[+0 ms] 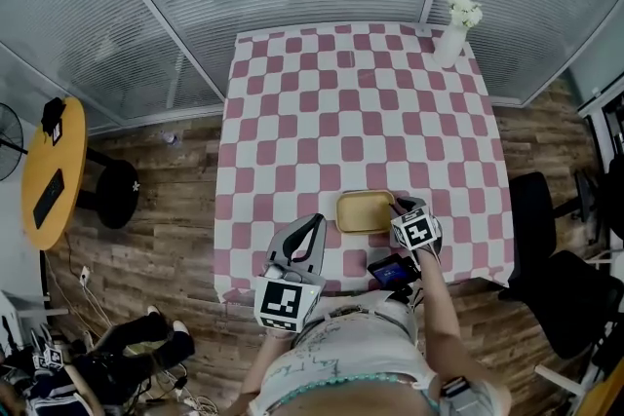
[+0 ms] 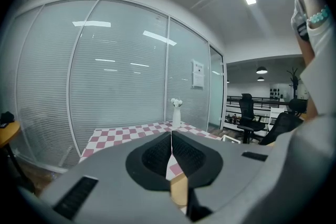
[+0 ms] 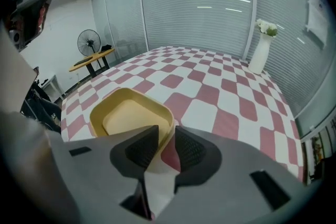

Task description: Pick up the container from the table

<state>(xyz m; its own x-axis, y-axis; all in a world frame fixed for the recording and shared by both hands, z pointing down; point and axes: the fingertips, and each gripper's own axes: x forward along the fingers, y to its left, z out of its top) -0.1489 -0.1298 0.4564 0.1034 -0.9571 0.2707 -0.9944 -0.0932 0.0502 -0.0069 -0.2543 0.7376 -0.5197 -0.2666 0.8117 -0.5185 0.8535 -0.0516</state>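
You are at the grabbing step. The yellow container (image 1: 363, 210) sits on the checked tabletop (image 1: 341, 112), near the edge close to you. Your right gripper (image 1: 398, 207) is at the container's right side. In the right gripper view, its jaws are apart and sit around the wall of the container (image 3: 128, 115): one jaw is inside and the other is outside. I can see a bit of cloth in the gap, so I think the jaws are not squeezing yet. Your left gripper (image 1: 314, 224) waits by the near edge of the tabletop, a little to the left of the container. Its jaws are pressed together with nothing in them. Next, I think you should squeeze the right jaws on the wall until the hold is tight. Then lift straight up and keep the container flat, so it does not slip out.
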